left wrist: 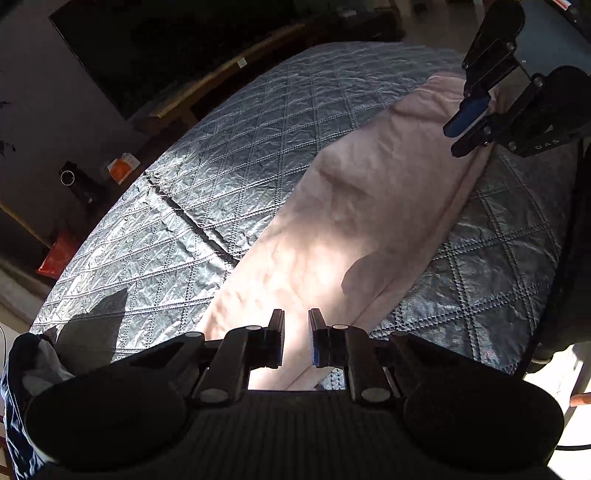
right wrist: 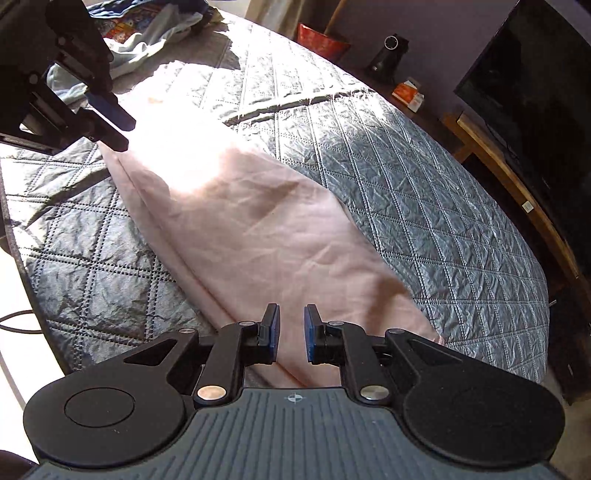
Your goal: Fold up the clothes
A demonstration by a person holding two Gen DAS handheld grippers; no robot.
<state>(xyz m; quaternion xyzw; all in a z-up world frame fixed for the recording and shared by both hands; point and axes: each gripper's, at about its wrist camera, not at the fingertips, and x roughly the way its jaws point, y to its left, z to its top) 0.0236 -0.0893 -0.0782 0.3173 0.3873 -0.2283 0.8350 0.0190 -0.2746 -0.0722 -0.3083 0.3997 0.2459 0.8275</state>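
A long pale pink garment (left wrist: 343, 225) lies folded lengthwise across a grey quilted bedspread (left wrist: 229, 166); it also shows in the right wrist view (right wrist: 255, 229). My left gripper (left wrist: 296, 338) is open, its jaws a small gap apart, just above one end of the garment. My right gripper (right wrist: 291, 332) is open the same way above the other end. Each gripper shows in the other's view: the right one (left wrist: 461, 134) at the top right, the left one (right wrist: 123, 131) at the top left. Neither holds cloth.
A heap of light blue and patterned clothes (right wrist: 147, 33) lies at the bed's far end. A dark TV (right wrist: 535, 92) on a wooden stand, a small black device (right wrist: 388, 55) and an orange box (right wrist: 408, 92) stand beside the bed. A seam (left wrist: 192, 221) crosses the bedspread.
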